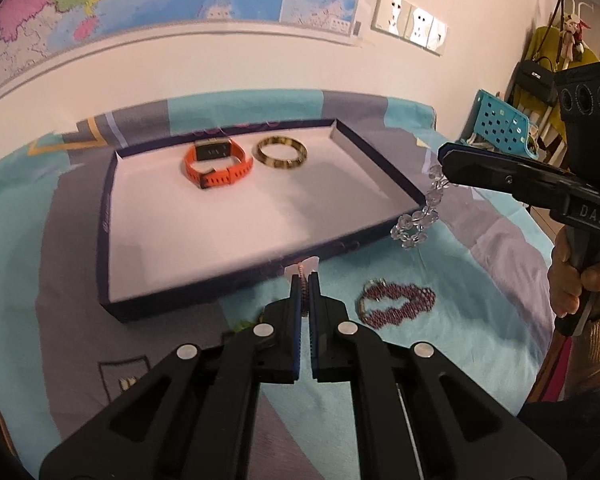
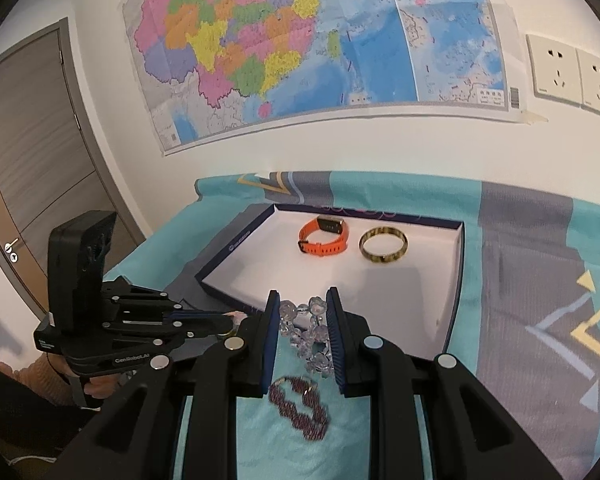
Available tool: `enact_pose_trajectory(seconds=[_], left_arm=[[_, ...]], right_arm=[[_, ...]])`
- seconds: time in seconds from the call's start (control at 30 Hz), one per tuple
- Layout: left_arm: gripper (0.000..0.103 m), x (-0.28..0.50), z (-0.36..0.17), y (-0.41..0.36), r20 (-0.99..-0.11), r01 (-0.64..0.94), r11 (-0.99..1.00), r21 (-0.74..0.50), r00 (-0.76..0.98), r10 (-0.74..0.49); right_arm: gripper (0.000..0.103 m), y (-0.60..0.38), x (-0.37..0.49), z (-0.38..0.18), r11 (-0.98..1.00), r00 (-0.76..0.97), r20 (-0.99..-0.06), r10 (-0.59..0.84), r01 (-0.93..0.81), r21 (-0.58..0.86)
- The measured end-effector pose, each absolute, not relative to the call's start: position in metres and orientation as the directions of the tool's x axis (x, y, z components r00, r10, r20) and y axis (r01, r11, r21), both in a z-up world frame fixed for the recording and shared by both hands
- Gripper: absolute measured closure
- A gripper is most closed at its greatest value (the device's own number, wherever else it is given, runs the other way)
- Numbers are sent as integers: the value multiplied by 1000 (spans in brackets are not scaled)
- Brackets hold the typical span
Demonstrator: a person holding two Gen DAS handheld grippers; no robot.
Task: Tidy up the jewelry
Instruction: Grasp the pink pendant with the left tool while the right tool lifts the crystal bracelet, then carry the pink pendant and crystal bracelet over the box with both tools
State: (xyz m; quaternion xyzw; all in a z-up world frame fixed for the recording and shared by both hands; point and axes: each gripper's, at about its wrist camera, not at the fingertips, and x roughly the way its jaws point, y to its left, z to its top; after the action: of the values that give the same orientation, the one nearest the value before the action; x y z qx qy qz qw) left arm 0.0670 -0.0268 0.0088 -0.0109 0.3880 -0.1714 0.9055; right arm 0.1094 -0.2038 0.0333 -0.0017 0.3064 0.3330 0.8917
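My left gripper (image 1: pixel 305 280) is shut on a thin pink beaded piece (image 1: pixel 307 269) with a pale tag, just in front of the tray's near rim. The navy tray (image 1: pixel 104 216) with a white floor holds an orange watch (image 1: pixel 216 164) and a gold-brown bangle (image 1: pixel 280 153). My right gripper (image 2: pixel 303 294) is shut on a clear crystal bead bracelet (image 2: pixel 310 332), which dangles at the tray's near right corner (image 1: pixel 416 220). A purple beaded bracelet (image 2: pixel 300 404) lies on the cloth below it (image 1: pixel 398 304). In the right wrist view the left gripper (image 2: pixel 230 316) sits to the left.
A teal and grey patterned cloth (image 1: pixel 480 280) covers the table. A wall with a map (image 2: pixel 300 48) and sockets (image 2: pixel 556 72) stands behind the tray. A teal perforated basket (image 1: pixel 500 120) and hanging bags are at the far right. A hand (image 1: pixel 580 280) holds the right gripper's handle.
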Motion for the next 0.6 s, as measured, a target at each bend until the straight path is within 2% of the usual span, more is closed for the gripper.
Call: enact_pose_trajectory(seconds=[0.6], left_arm=[[99, 114, 25, -13, -690, 278, 955, -102, 672, -269]], right_arm=[[82, -180, 175, 34, 806, 603, -574, 554, -560, 190]])
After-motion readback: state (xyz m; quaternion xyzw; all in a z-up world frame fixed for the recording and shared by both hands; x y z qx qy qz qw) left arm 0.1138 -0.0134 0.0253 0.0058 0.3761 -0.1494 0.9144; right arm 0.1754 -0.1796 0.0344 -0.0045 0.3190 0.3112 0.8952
